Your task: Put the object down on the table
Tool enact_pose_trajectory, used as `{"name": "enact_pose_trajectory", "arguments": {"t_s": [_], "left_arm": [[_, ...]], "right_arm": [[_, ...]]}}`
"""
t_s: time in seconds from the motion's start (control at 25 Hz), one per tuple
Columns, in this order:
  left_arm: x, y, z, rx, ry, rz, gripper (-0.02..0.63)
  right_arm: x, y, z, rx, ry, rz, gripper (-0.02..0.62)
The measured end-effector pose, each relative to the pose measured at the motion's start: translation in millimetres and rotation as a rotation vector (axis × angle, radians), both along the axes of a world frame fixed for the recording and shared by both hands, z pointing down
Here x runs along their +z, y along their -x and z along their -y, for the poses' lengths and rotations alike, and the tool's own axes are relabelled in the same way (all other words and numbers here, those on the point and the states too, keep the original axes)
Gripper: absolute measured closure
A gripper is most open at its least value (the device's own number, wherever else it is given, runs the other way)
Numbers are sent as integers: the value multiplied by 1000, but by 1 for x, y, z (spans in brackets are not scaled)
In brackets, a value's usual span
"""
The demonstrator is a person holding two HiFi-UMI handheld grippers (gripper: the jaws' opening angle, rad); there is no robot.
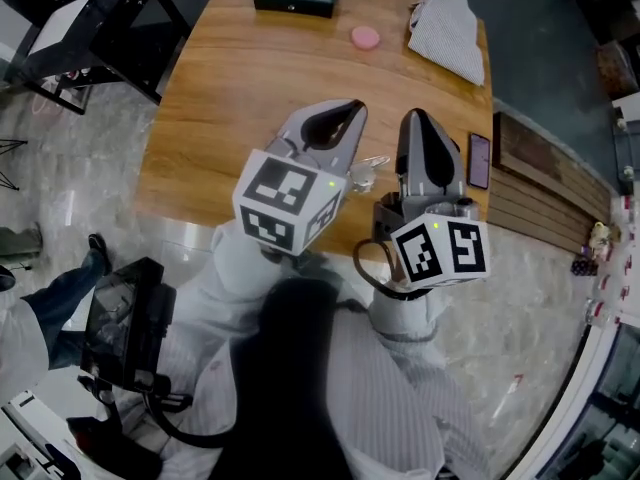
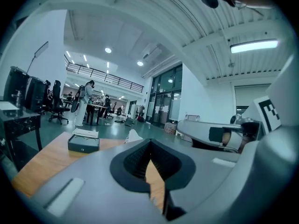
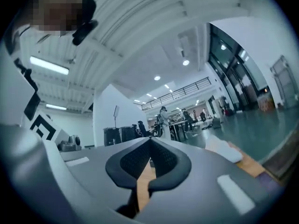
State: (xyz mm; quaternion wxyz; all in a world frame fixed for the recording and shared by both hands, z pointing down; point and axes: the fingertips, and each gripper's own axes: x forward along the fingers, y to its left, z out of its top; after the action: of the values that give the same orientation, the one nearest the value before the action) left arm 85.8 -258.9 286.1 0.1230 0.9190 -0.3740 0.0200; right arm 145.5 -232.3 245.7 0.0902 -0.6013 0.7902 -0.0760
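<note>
Indistinct clear object [image 1: 366,174], part-hidden beside left gripper [image 1: 340,113]

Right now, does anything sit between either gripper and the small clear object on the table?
Nothing visible does. The small clear object lies on the table in the gap between the left gripper and right gripper, both shut and empty.
</note>
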Motion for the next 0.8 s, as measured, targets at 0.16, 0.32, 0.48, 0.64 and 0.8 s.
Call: {"name": "enact_pose_trajectory", "arguments": {"t_s": [0.16, 0.32, 0.48, 0.64, 0.8], "left_arm": [[-6, 3, 2, -10, -26, 6, 604], [-7, 6, 4, -20, -34, 6, 604], [-6, 9, 5, -30, -34, 7, 604], [-4, 12, 5, -36, -28, 6, 604], [-3, 12, 6, -36, -23, 4, 604]], "right_arm": [[-6, 16, 3, 20, -26, -198, 583], [-6, 18, 5, 10, -26, -201, 583], [-1, 18, 7, 3, -16, -197, 583], [2, 21, 6, -6, -11, -192, 583], [1, 23, 6, -10, -12, -202, 583]]}}
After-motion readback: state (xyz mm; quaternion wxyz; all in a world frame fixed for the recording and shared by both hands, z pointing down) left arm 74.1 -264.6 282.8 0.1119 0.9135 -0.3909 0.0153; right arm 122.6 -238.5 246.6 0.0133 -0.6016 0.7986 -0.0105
